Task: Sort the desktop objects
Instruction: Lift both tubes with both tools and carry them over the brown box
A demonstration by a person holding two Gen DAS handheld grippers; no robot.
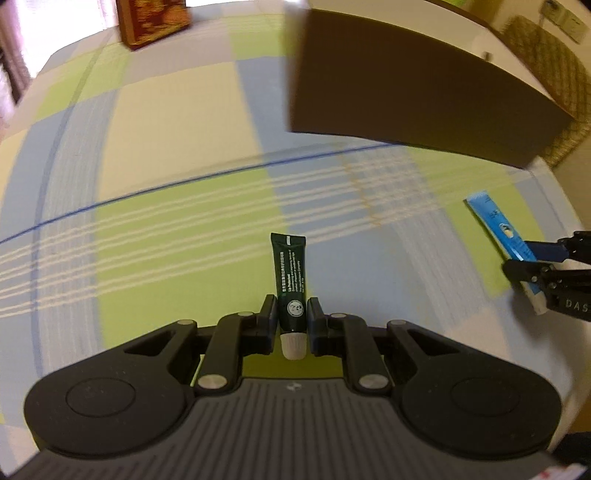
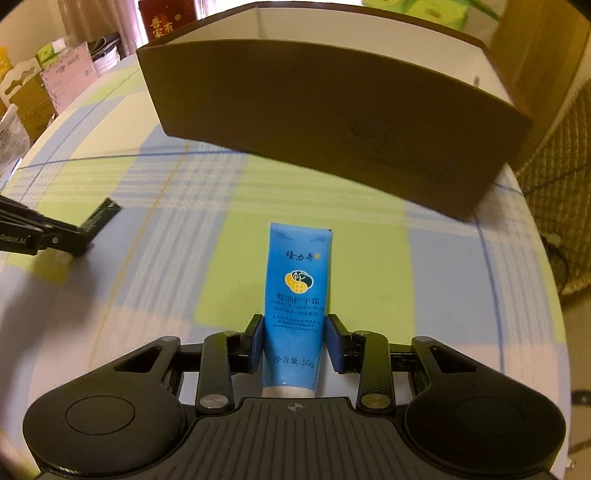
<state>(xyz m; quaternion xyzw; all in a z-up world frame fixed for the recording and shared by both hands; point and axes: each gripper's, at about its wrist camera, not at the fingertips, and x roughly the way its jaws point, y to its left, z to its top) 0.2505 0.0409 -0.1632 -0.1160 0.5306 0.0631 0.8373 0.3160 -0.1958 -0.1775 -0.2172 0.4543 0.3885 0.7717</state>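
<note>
My left gripper [image 1: 291, 314] is shut on a small dark green tube [image 1: 290, 280] with a white cap, held above the checked tablecloth. My right gripper [image 2: 295, 339] is shut on a blue hand cream tube [image 2: 297, 291], crimped end pointing forward. In the left wrist view the right gripper [image 1: 532, 266] shows at the right edge with the blue tube [image 1: 498, 229]. In the right wrist view the left gripper [image 2: 79, 236] shows at the left edge with the green tube [image 2: 101, 218]. A brown open box [image 2: 332, 122] with a white inside stands ahead of both; it also shows in the left wrist view [image 1: 406, 92].
The table carries a blue, green and cream checked cloth [image 1: 166, 147]. A red-brown box [image 1: 151, 20] stands at the far left. Cartons and packages [image 2: 55, 77] crowd the left beyond the table edge. A wicker chair [image 2: 554, 184] stands to the right.
</note>
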